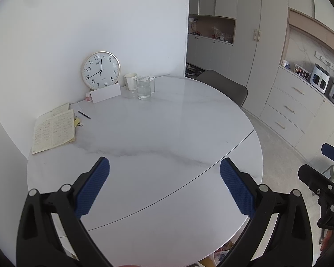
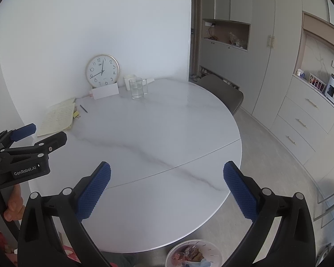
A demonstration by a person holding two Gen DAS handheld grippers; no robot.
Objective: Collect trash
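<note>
Ahead of the left gripper (image 1: 164, 166), as its own wrist camera shows it, the blue-padded fingers (image 1: 93, 187) stand wide apart with nothing between them, held above the near part of a round white marble table (image 1: 167, 129). Beyond the left finger lies an open notebook (image 1: 53, 131), with a black pen (image 1: 84, 114) just past it. Straight beyond the gap between the fingers, at the far wall, a clock (image 1: 101, 70) leans upright behind a white card (image 1: 105, 93); a paper cup (image 1: 130, 81) and a glass pitcher (image 1: 143, 87) holding water stand just beside each other further to the right. A grey chair (image 1: 227, 86) sits past the table's far edge, beyond the right finger. The right gripper (image 1: 331, 158) shows partly at the right edge of this view. Below the right gripper (image 2: 167, 171), in the right wrist view, the fingers (image 2: 94, 191) are likewise spread wide and hold nothing, over the table's near edge. A white trash bin (image 2: 193, 254) stands on the floor under that edge, nearer than the fingertips and between the two fingers, with crumpled wrappers inside. To the left of the left finger, the other gripper appears from the side, a hand (image 2: 13, 202) gripping its handle.
</note>
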